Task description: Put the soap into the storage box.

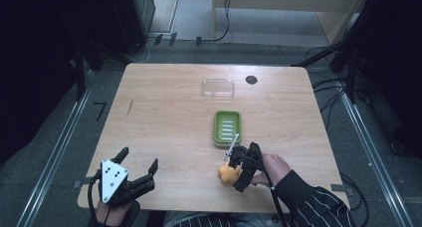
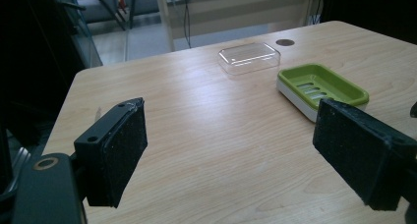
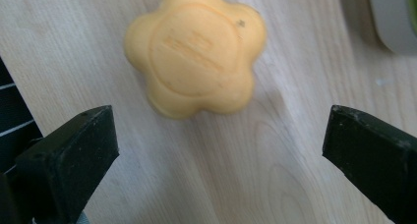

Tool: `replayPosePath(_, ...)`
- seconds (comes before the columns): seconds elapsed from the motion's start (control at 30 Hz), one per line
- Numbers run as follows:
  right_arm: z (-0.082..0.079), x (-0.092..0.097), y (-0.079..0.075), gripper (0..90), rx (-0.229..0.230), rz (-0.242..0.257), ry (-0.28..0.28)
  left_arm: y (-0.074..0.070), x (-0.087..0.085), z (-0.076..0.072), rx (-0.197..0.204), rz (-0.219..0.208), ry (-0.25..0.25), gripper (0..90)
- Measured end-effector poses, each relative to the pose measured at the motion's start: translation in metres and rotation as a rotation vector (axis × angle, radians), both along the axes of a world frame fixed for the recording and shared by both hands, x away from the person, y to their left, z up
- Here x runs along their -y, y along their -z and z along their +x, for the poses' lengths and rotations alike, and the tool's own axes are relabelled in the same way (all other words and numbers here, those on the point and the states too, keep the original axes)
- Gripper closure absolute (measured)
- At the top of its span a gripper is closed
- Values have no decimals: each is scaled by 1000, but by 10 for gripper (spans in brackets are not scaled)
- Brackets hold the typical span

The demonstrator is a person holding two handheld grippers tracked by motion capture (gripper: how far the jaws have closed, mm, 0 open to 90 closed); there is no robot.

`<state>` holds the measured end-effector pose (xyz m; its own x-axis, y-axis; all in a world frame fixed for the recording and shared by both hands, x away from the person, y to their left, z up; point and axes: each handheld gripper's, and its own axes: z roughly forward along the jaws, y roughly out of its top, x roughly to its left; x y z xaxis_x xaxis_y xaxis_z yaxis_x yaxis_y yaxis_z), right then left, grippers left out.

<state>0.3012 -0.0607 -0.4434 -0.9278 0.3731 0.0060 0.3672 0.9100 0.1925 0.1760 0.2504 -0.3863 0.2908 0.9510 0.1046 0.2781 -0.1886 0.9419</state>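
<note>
Near the table's front edge, just short of the green dish (image 1: 227,127), the orange soap (image 3: 195,52) lies flat under the right gripper (image 3: 216,160), whose jaws gape wide, so lower squarely until both pads straddle its lobes before closing, left gripper (image 2: 231,160) idle, open

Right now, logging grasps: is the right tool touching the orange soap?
Apart. The right gripper view shows the right tool wide open, bare wood between each jaw and the orange soap.

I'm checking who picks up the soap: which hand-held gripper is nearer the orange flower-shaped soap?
Right. The right hand-held gripper hangs open just over the orange soap; the left hand-held gripper sits open, far across the table.
</note>
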Motion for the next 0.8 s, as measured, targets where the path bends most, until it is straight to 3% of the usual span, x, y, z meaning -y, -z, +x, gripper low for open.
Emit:
replayPosePath(0.3,1,-13,8,3,-13,-35,-58,0,0,0,1,-1,1,137)
replayPosePath(0.57,3,-21,12,239,-3,-70,-94,0,0,0,2,-3,1,137)
replayPosePath(0.8,3,-25,14,298,2,-79,-112,0,-1,0,2,-4,0,137)
